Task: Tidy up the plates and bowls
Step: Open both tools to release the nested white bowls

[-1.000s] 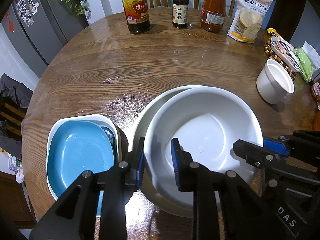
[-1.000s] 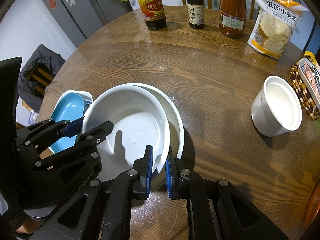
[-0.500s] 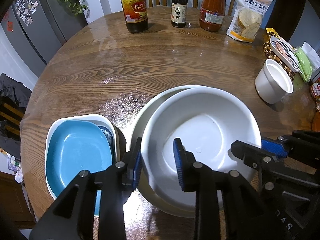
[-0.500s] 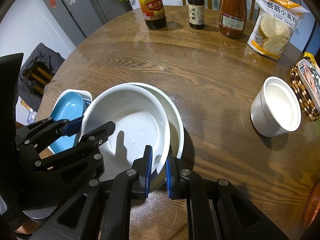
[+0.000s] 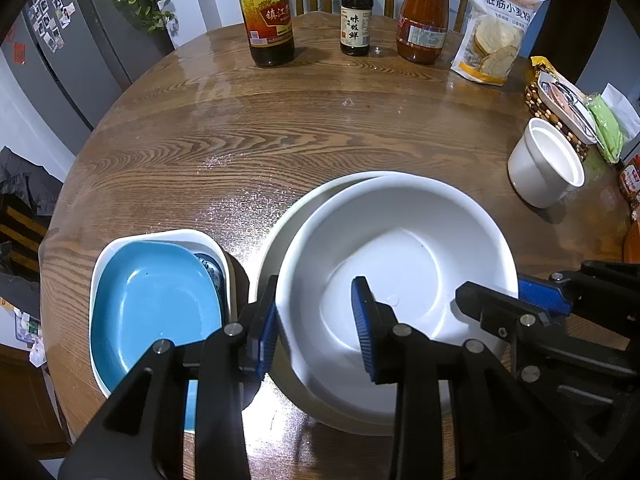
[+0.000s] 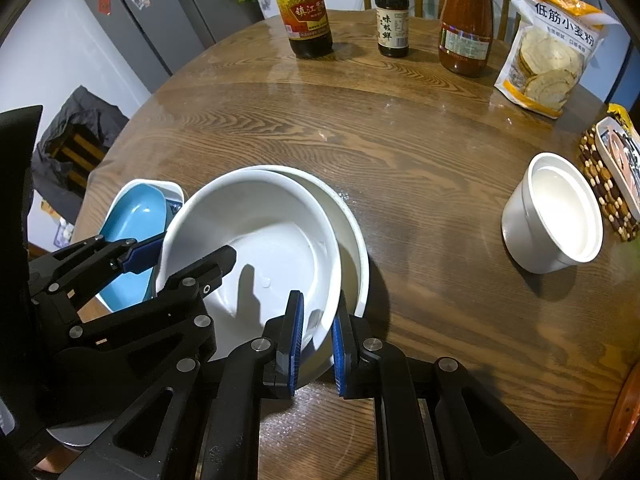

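Observation:
A big white bowl (image 5: 400, 264) sits nested in a wider white bowl (image 5: 288, 216) on the round wooden table. My left gripper (image 5: 316, 324) is open, its jaws astride the top bowl's near left rim. My right gripper (image 6: 316, 336) straddles the top bowl's (image 6: 256, 232) near right rim with a narrow gap; the lower bowl (image 6: 352, 232) shows behind. A blue plate (image 5: 156, 304) lies in a white square dish (image 5: 160, 236) to the left, with a patterned piece under it.
A white cup (image 5: 544, 164) stands at the right, also in the right wrist view (image 6: 556, 216). Three sauce bottles (image 5: 268, 20) and a flour bag (image 5: 496, 36) stand at the far edge. Snack packets and a beaded mat (image 5: 560, 100) lie at the right edge.
My left gripper's jaws have spread wider around the bowl's rim. My right gripper's jaws have opened a little. The bowls have stayed in place.

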Action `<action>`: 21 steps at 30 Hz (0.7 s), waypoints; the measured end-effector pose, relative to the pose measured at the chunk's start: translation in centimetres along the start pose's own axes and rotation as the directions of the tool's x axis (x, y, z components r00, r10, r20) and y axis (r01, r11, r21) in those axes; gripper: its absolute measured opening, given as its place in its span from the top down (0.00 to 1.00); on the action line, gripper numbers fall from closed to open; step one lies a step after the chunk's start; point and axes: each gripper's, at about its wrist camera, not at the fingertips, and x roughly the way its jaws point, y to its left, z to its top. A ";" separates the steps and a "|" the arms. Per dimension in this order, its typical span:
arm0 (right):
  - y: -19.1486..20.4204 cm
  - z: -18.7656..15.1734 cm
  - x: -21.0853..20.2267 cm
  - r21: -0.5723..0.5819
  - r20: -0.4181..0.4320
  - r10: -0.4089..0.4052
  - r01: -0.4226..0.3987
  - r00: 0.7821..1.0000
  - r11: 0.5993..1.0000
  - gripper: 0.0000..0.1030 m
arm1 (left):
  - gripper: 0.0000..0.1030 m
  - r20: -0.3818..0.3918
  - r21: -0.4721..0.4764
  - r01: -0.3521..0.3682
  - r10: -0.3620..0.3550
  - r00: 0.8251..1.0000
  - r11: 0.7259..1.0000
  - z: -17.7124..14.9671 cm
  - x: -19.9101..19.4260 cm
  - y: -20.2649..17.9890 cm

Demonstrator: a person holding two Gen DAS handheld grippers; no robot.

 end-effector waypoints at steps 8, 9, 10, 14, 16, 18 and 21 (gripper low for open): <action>0.2 -0.2 0.0 0.008 -0.004 0.004 -0.004 1.000 1.000 0.88 | 0.66 0.005 -0.009 0.001 -0.001 1.000 1.000 0.0 -0.2 0.1; 0.3 -0.1 0.1 0.006 -0.004 0.003 -0.003 1.000 1.000 0.88 | 0.66 0.005 -0.010 0.001 -0.001 1.000 1.000 0.0 -0.3 0.1; 0.3 -0.1 0.0 0.007 -0.002 0.002 -0.002 1.000 1.000 0.88 | 0.65 0.005 -0.011 0.003 -0.003 1.000 1.000 -0.1 -0.3 0.1; 0.9 0.0 0.0 0.012 0.010 -0.001 0.001 1.000 1.000 0.87 | 0.64 0.008 -0.026 0.011 -0.010 1.000 1.000 -0.1 -0.6 0.3; 0.8 -0.1 -0.3 0.013 0.016 0.001 -0.001 1.000 1.000 0.87 | 0.63 0.012 -0.033 0.012 -0.012 1.000 0.999 -0.1 -0.8 0.4; 0.7 -0.1 -0.5 0.017 0.023 0.000 -0.001 1.000 1.000 0.87 | 0.63 0.017 -0.038 0.012 -0.012 1.000 0.999 -0.1 -1.0 0.5; 0.7 -0.2 -1.1 0.020 0.036 0.000 -0.001 0.999 1.000 0.87 | 0.63 0.027 -0.045 0.011 -0.010 1.000 0.999 -0.1 -1.4 0.6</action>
